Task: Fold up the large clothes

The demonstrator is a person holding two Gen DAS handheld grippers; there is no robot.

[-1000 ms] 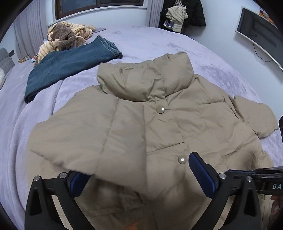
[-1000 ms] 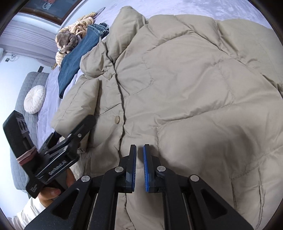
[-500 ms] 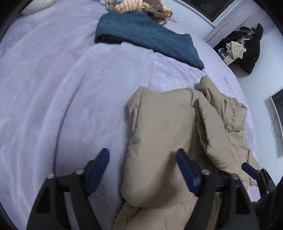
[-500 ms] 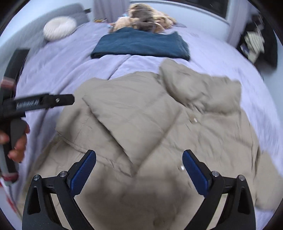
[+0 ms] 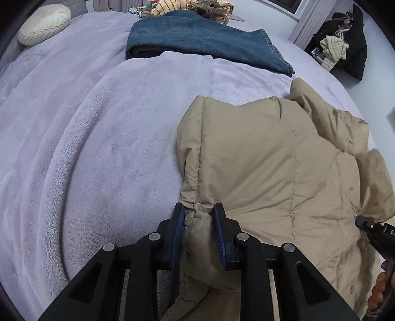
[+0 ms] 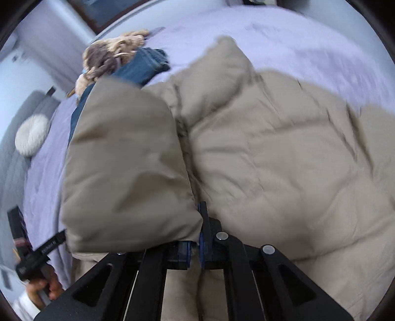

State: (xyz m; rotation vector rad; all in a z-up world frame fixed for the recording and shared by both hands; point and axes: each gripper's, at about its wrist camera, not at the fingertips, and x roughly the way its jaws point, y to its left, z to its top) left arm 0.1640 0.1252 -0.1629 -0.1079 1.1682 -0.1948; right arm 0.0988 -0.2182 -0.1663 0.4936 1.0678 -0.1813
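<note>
Jacket: the tan puffer jacket (image 5: 284, 160) is lying on the lilac bed (image 5: 98, 148), collar toward the far side, with its left sleeve (image 6: 123, 168) already turned in over the body.

Left tongs: your left tongs (image 5: 199, 234) are pinching a bunched corner of the jacket at its left edge, near the seam; the blue pads are squeezing padded cloth between them.

Right tongs: your right tongs (image 6: 195, 243) are sitting nearly closed at the near edge of the folded-in panel. Cloth is lying over the left pad, and you are probably gripping a thin layer there, but the view is blurred, so I cannot tell for sure.

Progress: you are still early in the fold, judging by how things are lying. One side is looking folded in; the right half of the jacket (image 6: 284, 160) is lying spread open, and the right sleeve is not clearly showing.

Left to do: you are likely facing the other side fold, then the hem-to-collar fold.

Watch for: the padding is springing up, so folds may be puffing open unless you are pressing them flat.

Nearby: folded jeans (image 5: 197, 42), a heap of striped clothes (image 5: 197, 6) and a round white cushion (image 5: 44, 23) are lying well apart from the jacket, farther up the bed.
</note>
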